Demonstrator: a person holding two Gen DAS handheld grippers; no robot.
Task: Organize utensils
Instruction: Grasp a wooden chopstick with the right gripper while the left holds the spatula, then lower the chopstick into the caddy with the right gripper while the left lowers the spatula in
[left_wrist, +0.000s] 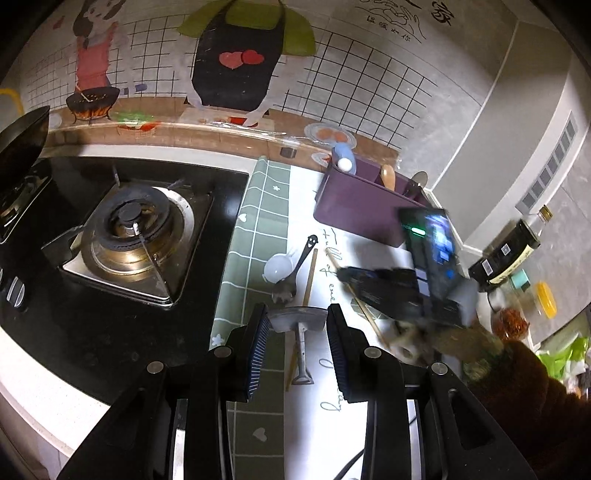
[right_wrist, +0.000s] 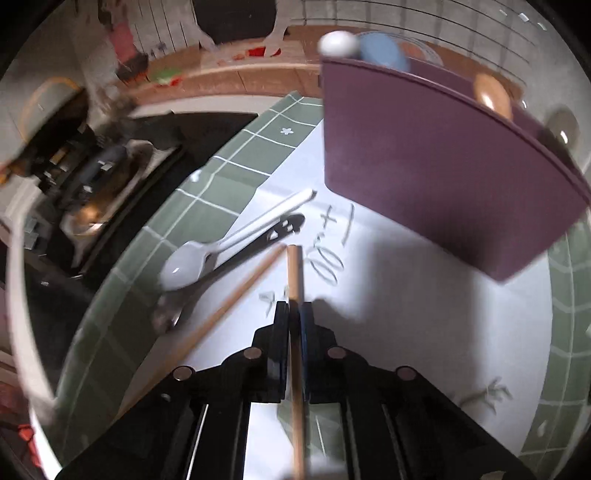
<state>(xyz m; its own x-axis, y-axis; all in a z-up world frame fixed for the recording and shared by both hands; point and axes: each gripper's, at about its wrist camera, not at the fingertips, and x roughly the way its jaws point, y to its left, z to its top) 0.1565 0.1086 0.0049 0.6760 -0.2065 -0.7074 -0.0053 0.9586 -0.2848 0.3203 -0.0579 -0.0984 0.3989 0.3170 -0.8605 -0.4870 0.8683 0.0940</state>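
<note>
Wooden chopstick (right_wrist: 295, 280) sits clamped in the right claw (right_wrist: 295, 314), near the purple holder (right_wrist: 436, 177). Left claw (left_wrist: 297, 325) stands apart around a metal peeler (left_wrist: 300, 332), apparently not touching it.

Left gripper (left_wrist: 298, 334), black two-finger tool with blue ribbed pads (left_wrist: 258, 349), angled downward; jaws stand parted, with the head of a grey metal peeler-like utensil (left_wrist: 300, 325) lying between the fingertips. Whether the pads touch it cannot be told.

Right gripper (right_wrist: 294, 314), same black build with blue pads (right_wrist: 305, 332), pitched steeply downward; jaws drawn together, pinching a thin light-wood chopstick (right_wrist: 294, 280) that runs straight along the line of the fingers and projects past their tips. In the left wrist view the right gripper appears motion-blurred at right, carried by a hand (left_wrist: 406, 343) in a dark brown fuzzy sleeve (left_wrist: 524, 387).
</note>
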